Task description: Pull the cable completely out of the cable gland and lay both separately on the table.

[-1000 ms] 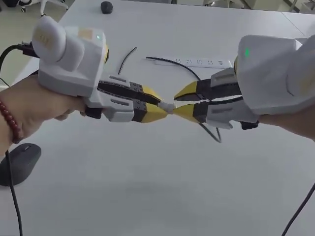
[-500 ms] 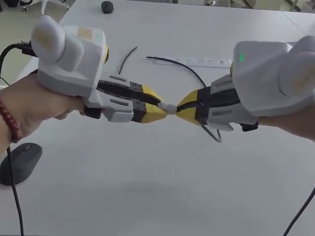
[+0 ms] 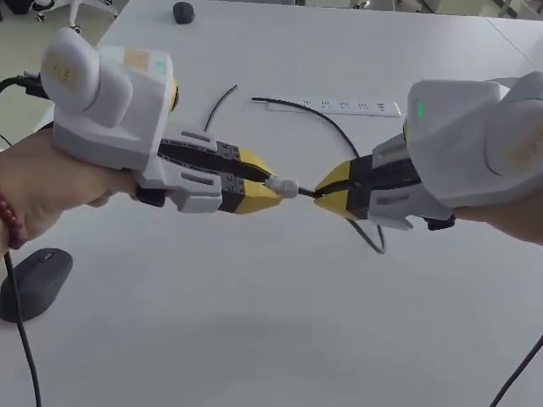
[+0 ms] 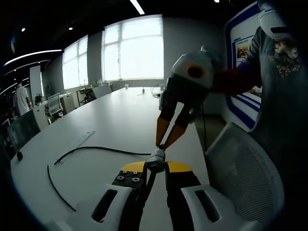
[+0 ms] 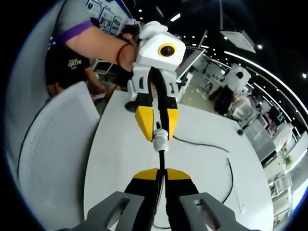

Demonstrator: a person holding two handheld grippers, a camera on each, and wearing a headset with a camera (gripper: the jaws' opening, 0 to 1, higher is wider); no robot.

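Above the white table [image 3: 254,322] the two grippers meet tip to tip. My left gripper [image 3: 270,188] is shut on the small white cable gland [image 3: 284,186]. To its right, my right gripper [image 3: 322,193] is shut on the black cable [image 3: 305,192], with a short stretch bare between gland and jaws. More cable loops below the right gripper [image 3: 373,242]. In the left gripper view the gland [image 4: 155,160] sits in my left gripper [image 4: 155,167], facing the right gripper [image 4: 163,142]. In the right gripper view the cable [image 5: 162,161] runs from my right gripper [image 5: 161,172] up to the gland [image 5: 159,137].
A white power strip [image 3: 339,108], a long black cable [image 3: 314,114] and a short black piece [image 3: 219,102] lie at the back of the table. A dark mouse [image 3: 34,280] sits at the left edge. A mesh chair [image 4: 245,168] stands beside the table.
The right gripper's jaws closed on the cable, then the two grippers drew apart. A short length of black cable now shows between the gland and the right gripper.
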